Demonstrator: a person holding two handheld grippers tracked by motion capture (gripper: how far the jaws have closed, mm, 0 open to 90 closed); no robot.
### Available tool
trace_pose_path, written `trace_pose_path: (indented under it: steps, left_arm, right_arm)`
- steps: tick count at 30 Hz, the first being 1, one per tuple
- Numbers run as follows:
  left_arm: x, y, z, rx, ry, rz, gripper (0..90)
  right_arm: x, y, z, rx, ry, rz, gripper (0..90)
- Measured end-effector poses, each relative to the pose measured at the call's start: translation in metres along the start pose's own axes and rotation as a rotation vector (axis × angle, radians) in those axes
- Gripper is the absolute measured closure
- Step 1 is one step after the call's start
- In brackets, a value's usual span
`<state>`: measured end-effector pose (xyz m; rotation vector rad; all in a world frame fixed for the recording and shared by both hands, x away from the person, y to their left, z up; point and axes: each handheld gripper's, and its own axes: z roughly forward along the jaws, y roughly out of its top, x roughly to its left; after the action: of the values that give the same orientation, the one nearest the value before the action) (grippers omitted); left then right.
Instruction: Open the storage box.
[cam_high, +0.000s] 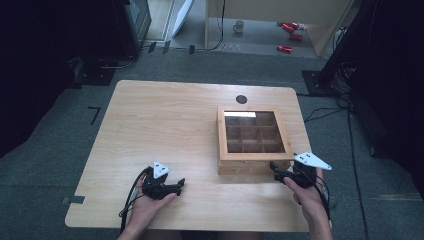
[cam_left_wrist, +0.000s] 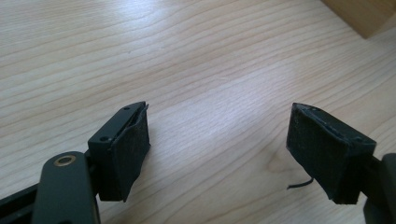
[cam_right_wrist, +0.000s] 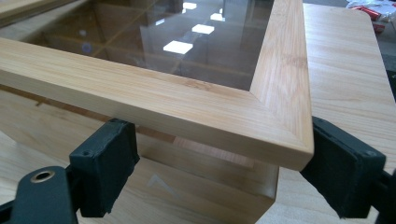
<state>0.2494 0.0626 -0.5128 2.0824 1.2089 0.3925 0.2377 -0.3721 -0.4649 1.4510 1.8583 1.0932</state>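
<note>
A wooden box (cam_high: 254, 141) with a glass-paned lid stands on the right half of the table (cam_high: 165, 125), its dividers showing through the pane. The lid sits slightly raised above the box body at the near right corner. The right gripper (cam_high: 278, 173) is at that corner; in the right gripper view (cam_right_wrist: 219, 179) its jaws stand apart, one on either side of the corner, just below the lid frame, pads not pressing on the wood. The left gripper (cam_high: 179, 185) lies low over bare table near the front edge, well left of the box. Its jaws (cam_left_wrist: 217, 154) are spread wide with nothing between them.
</note>
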Motion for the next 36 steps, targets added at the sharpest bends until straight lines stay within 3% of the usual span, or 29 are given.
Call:
trace_pose_path:
  steps: [3,6,13,23,28,36]
  left_arm:
    - [-0.001,-0.003,0.000,-0.017,0.024,0.009,20.3]
    - [-0.007,-0.006,0.003,-0.023,0.069,0.056,19.2]
    - [-0.008,-0.006,0.003,-0.025,0.072,0.049,17.7]
    - [-0.008,-0.006,0.003,-0.028,0.069,0.042,17.7]
    - [-0.006,-0.006,0.003,-0.032,0.059,0.034,17.7]
    - [-0.006,-0.006,0.003,-0.033,0.055,0.031,17.7]
  right_arm:
    - [-0.001,0.005,-0.001,0.001,0.001,-0.004,14.9]
    - [-0.001,0.011,-0.003,0.004,-0.008,-0.016,14.9]
    - [-0.001,0.027,-0.009,-0.008,-0.014,-0.016,15.0]
    - [-0.002,0.064,-0.014,-0.035,-0.028,-0.022,15.0]
    - [-0.005,0.086,-0.009,-0.057,-0.033,-0.007,15.0]
    - [-0.010,0.106,0.001,-0.064,-0.041,-0.012,15.0]
